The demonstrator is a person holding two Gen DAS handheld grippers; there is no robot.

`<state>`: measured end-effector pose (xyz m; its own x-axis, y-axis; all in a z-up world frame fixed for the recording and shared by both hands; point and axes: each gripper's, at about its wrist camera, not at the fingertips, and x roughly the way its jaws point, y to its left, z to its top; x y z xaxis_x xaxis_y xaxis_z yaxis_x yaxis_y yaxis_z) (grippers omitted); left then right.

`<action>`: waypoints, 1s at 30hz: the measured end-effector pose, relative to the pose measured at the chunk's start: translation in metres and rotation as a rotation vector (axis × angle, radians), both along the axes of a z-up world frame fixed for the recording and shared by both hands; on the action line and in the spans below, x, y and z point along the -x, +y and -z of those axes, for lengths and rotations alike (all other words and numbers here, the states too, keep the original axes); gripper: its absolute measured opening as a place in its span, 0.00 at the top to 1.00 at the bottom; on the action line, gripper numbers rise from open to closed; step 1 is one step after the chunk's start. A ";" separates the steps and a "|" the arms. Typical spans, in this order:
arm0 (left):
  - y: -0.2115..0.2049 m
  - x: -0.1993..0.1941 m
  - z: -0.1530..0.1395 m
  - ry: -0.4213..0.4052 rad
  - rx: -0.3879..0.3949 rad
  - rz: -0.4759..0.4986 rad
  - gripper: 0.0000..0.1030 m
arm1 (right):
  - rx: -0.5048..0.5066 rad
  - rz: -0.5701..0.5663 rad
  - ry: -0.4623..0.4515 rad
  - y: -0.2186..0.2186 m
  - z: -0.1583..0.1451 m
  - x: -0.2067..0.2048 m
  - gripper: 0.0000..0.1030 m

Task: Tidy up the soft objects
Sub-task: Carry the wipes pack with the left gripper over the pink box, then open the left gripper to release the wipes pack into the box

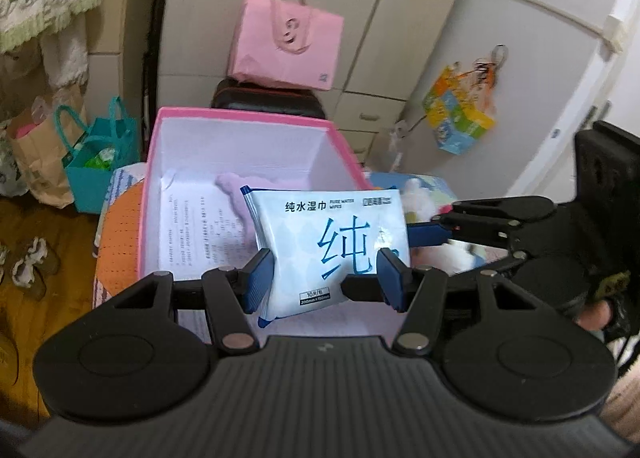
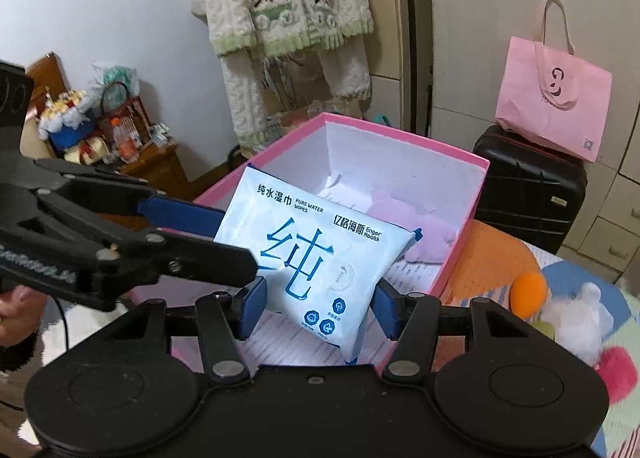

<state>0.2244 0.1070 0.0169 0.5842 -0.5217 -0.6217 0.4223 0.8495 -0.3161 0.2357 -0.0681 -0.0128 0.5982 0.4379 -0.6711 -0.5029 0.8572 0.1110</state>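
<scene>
The left gripper [image 1: 326, 276] pinches a pack of pure water wipes [image 1: 332, 246] between its blue pads [image 1: 262, 278], one pad on each side edge. The right gripper [image 2: 320, 310] stands half spread round the same pack's lower corner; whether its pads press it I cannot tell. Just beyond the fingers the pack hangs over the open pink box [image 2: 460, 254]. Deeper inside lie a printed sheet [image 1: 192, 225] and a lilac plush [image 2: 404, 217]. Right of the box sits an orange ball [image 2: 528, 294]
</scene>
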 end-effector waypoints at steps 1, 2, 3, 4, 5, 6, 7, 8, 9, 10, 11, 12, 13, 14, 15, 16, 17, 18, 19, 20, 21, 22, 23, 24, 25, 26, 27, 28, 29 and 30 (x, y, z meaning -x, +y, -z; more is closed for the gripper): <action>0.000 -0.006 0.004 0.009 -0.003 -0.007 0.47 | 0.008 0.003 0.006 0.002 0.003 -0.006 0.39; 0.000 -0.012 0.008 0.016 -0.004 -0.011 0.47 | 0.016 0.005 0.010 0.004 0.006 -0.010 0.39; 0.000 -0.015 0.012 0.018 -0.004 -0.013 0.47 | 0.027 0.007 0.010 0.006 0.008 -0.014 0.39; 0.000 -0.018 0.015 0.014 -0.008 -0.012 0.47 | 0.041 0.009 0.008 0.009 0.010 -0.017 0.39; 0.000 -0.020 0.017 0.010 -0.012 -0.012 0.47 | 0.057 0.010 0.005 0.011 0.012 -0.019 0.39; 0.000 -0.021 0.019 0.007 -0.019 -0.014 0.47 | 0.068 0.009 0.004 0.012 0.013 -0.021 0.39; -0.001 -0.023 0.021 0.005 -0.027 -0.017 0.47 | 0.079 0.006 0.004 0.014 0.015 -0.023 0.39; -0.002 -0.024 0.022 0.003 -0.036 -0.021 0.47 | 0.091 0.002 0.001 0.016 0.016 -0.024 0.39; -0.003 -0.025 0.022 -0.001 -0.043 -0.025 0.47 | 0.104 0.001 -0.006 0.018 0.017 -0.025 0.39; -0.004 -0.026 0.023 -0.006 -0.052 -0.029 0.47 | 0.114 0.001 -0.011 0.018 0.018 -0.027 0.39; -0.006 -0.027 0.024 -0.010 -0.063 -0.034 0.47 | 0.127 0.003 -0.016 0.020 0.019 -0.028 0.39; -0.007 -0.028 0.024 -0.017 -0.075 -0.045 0.46 | 0.138 0.006 -0.017 0.020 0.020 -0.030 0.39; -0.008 -0.028 0.024 -0.025 -0.089 -0.053 0.45 | 0.145 0.009 -0.018 0.021 0.021 -0.031 0.38; -0.009 -0.027 0.023 -0.034 -0.103 -0.060 0.45 | 0.147 0.010 -0.020 0.021 0.021 -0.031 0.37; -0.010 -0.026 0.022 -0.042 -0.113 -0.066 0.45 | 0.147 0.009 -0.022 0.020 0.021 -0.031 0.35; -0.011 -0.024 0.021 -0.051 -0.122 -0.069 0.44 | 0.146 0.011 -0.024 0.019 0.021 -0.031 0.32; -0.012 -0.022 0.019 -0.059 -0.130 -0.072 0.44 | 0.146 0.013 -0.028 0.019 0.021 -0.030 0.32; -0.012 -0.020 0.018 -0.065 -0.137 -0.075 0.44 | 0.149 0.015 -0.034 0.018 0.021 -0.029 0.32; -0.012 -0.019 0.016 -0.070 -0.142 -0.077 0.44 | 0.153 0.016 -0.042 0.017 0.020 -0.027 0.32; -0.012 -0.017 0.014 -0.073 -0.145 -0.077 0.44 | 0.152 0.017 -0.049 0.016 0.018 -0.024 0.32; -0.012 -0.014 0.012 -0.076 -0.146 -0.075 0.43 | 0.151 0.017 -0.050 0.014 0.016 -0.021 0.32; -0.012 -0.011 0.010 -0.077 -0.146 -0.072 0.43 | 0.149 0.018 -0.052 0.012 0.015 -0.020 0.32; -0.012 -0.009 0.007 -0.080 -0.146 -0.069 0.42 | 0.144 0.017 -0.058 0.009 0.012 -0.017 0.32; -0.012 -0.005 0.004 -0.085 -0.147 -0.066 0.41 | 0.142 0.015 -0.061 0.009 0.010 -0.014 0.32; -0.013 0.000 0.001 -0.092 -0.148 -0.063 0.41 | 0.141 0.014 -0.066 0.007 0.007 -0.010 0.32; -0.014 0.006 -0.002 -0.100 -0.150 -0.060 0.39 | 0.143 0.015 -0.074 0.005 0.004 -0.005 0.31; -0.014 0.010 -0.005 -0.105 -0.153 -0.057 0.38 | 0.144 0.016 -0.082 0.005 0.002 0.000 0.31; -0.015 0.016 -0.009 -0.110 -0.154 -0.053 0.38 | 0.145 0.017 -0.090 0.003 -0.001 0.005 0.31; -0.016 0.021 -0.012 -0.114 -0.153 -0.045 0.38 | 0.145 0.018 -0.098 0.001 -0.004 0.011 0.31; -0.017 0.027 -0.016 -0.116 -0.150 -0.036 0.37 | 0.141 0.018 -0.104 -0.001 -0.007 0.016 0.31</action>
